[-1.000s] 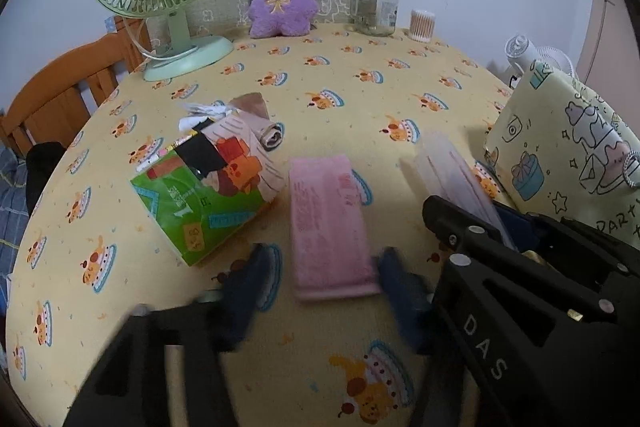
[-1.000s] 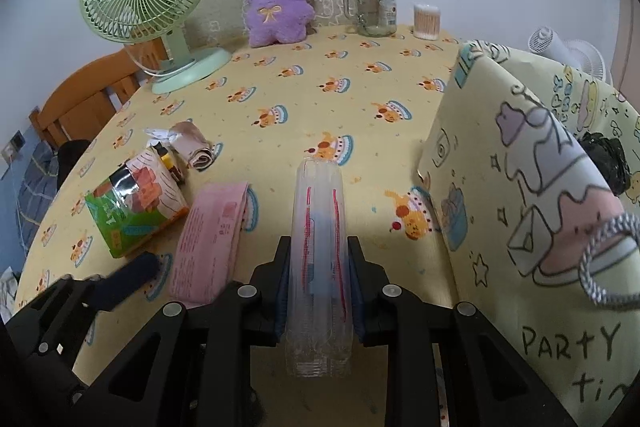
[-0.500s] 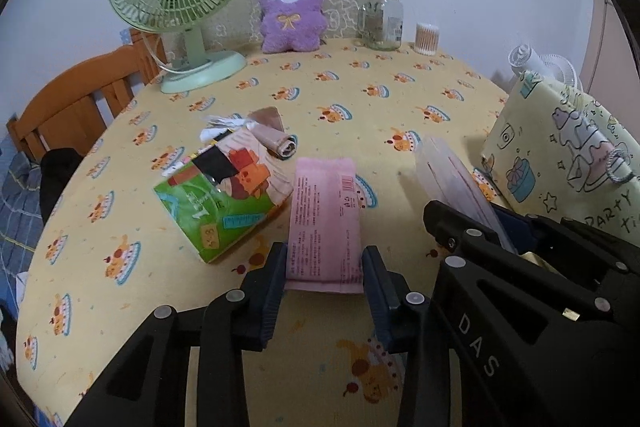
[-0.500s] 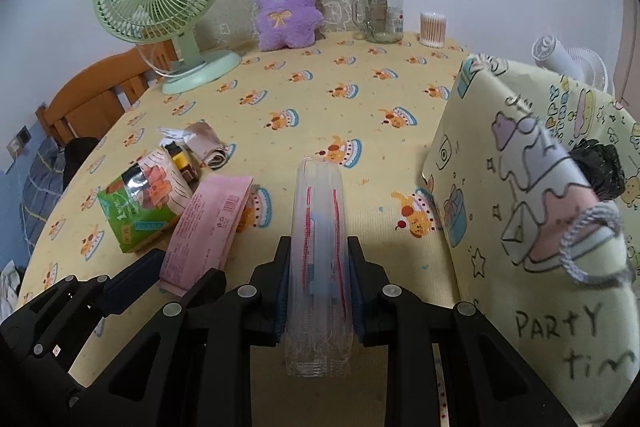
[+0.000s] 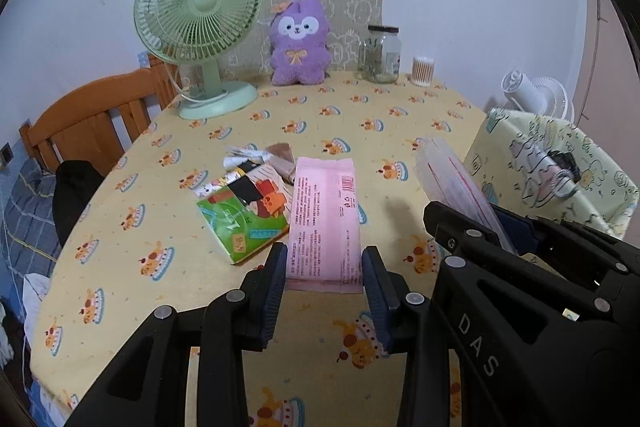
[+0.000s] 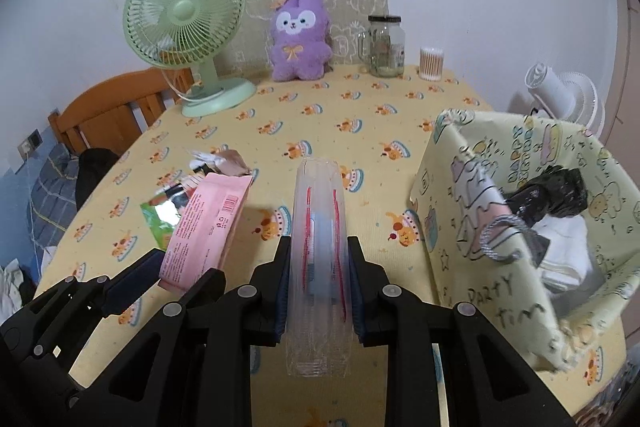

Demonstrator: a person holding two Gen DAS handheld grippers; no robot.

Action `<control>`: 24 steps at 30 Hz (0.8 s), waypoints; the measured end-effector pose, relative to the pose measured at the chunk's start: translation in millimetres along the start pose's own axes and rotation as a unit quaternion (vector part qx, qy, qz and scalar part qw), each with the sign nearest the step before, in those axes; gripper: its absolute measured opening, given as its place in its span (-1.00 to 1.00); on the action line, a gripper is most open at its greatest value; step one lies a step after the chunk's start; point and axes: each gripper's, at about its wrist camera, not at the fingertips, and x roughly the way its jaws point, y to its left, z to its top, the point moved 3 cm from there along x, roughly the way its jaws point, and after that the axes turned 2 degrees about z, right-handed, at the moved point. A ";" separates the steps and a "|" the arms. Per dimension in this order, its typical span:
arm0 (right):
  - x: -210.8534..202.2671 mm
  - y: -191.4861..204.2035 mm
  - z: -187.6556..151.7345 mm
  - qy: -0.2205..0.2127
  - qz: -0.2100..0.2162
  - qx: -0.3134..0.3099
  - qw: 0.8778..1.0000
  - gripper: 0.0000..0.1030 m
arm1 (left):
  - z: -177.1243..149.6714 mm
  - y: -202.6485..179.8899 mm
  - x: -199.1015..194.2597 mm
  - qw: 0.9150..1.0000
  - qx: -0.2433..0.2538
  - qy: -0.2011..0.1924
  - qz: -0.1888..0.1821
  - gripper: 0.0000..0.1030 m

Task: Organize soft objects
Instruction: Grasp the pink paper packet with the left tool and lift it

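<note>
Pink flat packet (image 5: pixel 324 223): printed text and a barcode on its face, pinched at its near end between the left jaws, the rest projecting forward past the tips. Clear plastic pack (image 6: pixel 319 251): red stripes, bluish contents, standing on edge between the right jaws, extending ahead of and behind them. Green printed pouch (image 5: pixel 244 217): lying flat, left of and beyond the left jaws.

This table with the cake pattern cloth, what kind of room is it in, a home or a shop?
Most likely a home, probably a dining corner. The table holds a green desk fan, a purple plush toy and a glass jar, and a wooden chair stands beside it.
</note>
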 end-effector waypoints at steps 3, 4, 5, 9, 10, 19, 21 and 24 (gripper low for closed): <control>-12.2 0.8 2.2 -0.011 0.001 -0.001 1.000 -0.46 | 2.4 0.0 -11.1 1.000 0.000 -0.011 0.001 -0.25; -15.6 1.2 2.9 -0.014 0.001 -0.002 1.000 -0.46 | 2.8 -0.8 -14.6 1.000 0.000 -0.015 0.002 -0.25; -18.7 1.6 3.6 -0.017 0.001 -0.002 1.000 -0.46 | 3.6 -1.2 -17.6 1.000 0.000 -0.018 0.002 -0.25; -33.3 3.6 7.7 -0.029 0.000 -0.004 1.000 -0.46 | 7.4 -3.0 -30.7 1.000 0.000 -0.030 0.002 -0.25; -37.4 3.9 8.7 -0.033 0.000 -0.005 0.999 -0.46 | 8.9 -3.6 -35.6 0.999 0.001 -0.035 0.001 -0.25; -66.9 4.3 22.4 -0.059 0.002 -0.008 0.998 -0.46 | 21.5 -8.3 -61.0 0.998 0.002 -0.060 0.003 -0.25; -71.4 3.4 24.5 -0.063 0.005 -0.007 0.998 -0.46 | 23.3 -9.8 -64.7 0.998 0.004 -0.063 0.005 -0.25; -75.4 2.1 28.9 -0.065 0.006 -0.007 0.998 -0.46 | 26.8 -12.0 -68.3 0.998 0.003 -0.066 0.006 -0.25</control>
